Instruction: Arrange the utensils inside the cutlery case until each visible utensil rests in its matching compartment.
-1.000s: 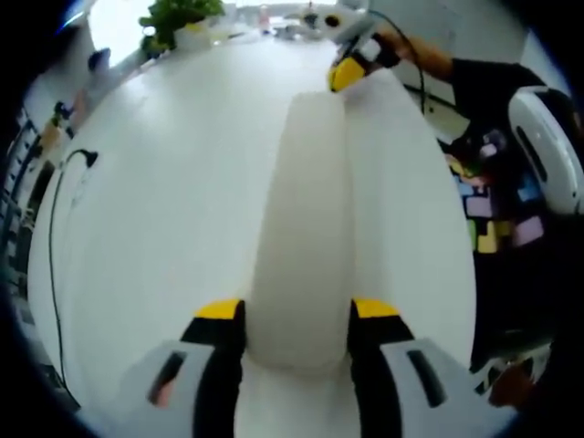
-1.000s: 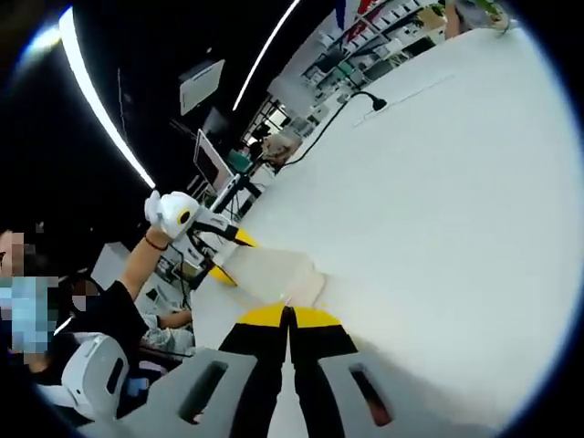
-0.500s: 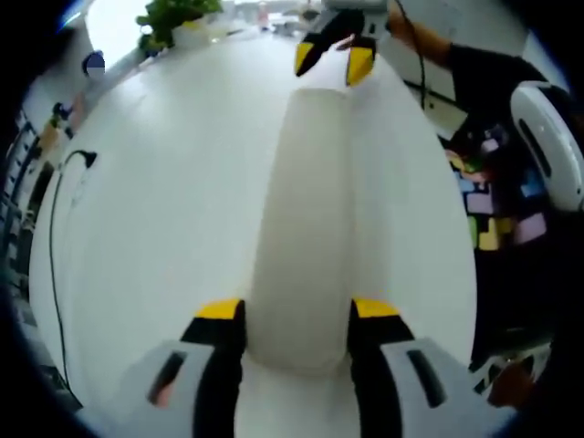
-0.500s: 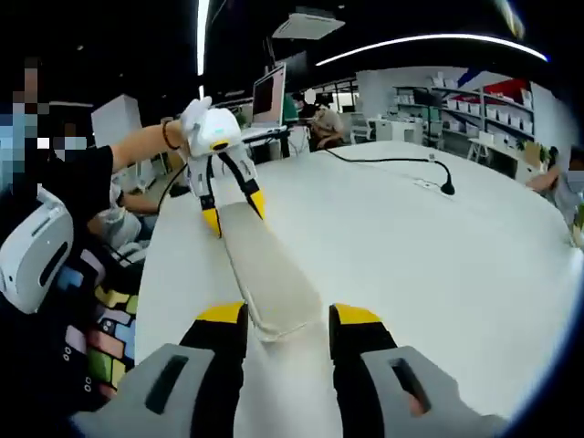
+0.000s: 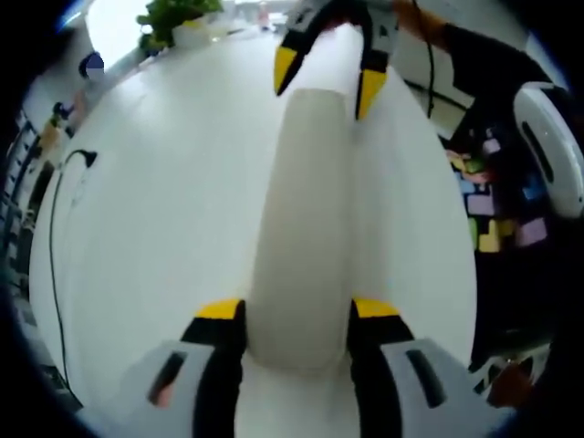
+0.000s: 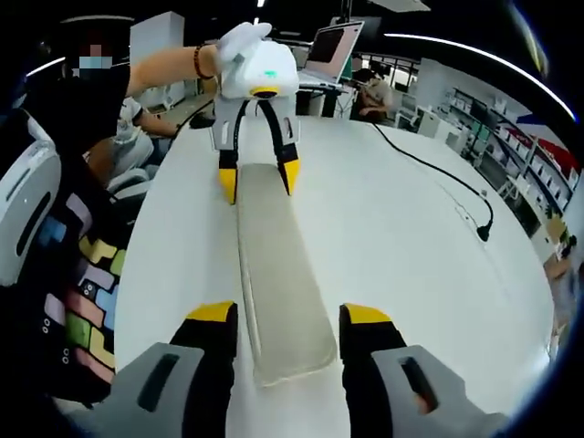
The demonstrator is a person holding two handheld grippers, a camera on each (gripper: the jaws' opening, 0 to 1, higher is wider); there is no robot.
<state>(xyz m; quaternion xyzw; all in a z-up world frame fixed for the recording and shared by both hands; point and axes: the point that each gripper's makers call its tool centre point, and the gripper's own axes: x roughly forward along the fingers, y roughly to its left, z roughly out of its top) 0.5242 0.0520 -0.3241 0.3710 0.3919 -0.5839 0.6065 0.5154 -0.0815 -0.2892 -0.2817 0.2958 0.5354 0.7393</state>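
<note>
A black cable [image 6: 438, 178] lies beside the cutlery case [image 6: 278, 274] on the desk [image 6: 401, 237]; the left hand-held gripper [image 5: 297, 315] and right hand-held gripper [image 6: 287, 319] straddle its opposite ends, jaws spread wide.

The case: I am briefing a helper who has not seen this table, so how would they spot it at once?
Start from the big white table. The case is the long, narrow, pale translucent slab lying flat on it, with the left gripper at one end and the right gripper at the other, jaws on either side. The only other thing nearby on the table is a thin black cable.
</note>
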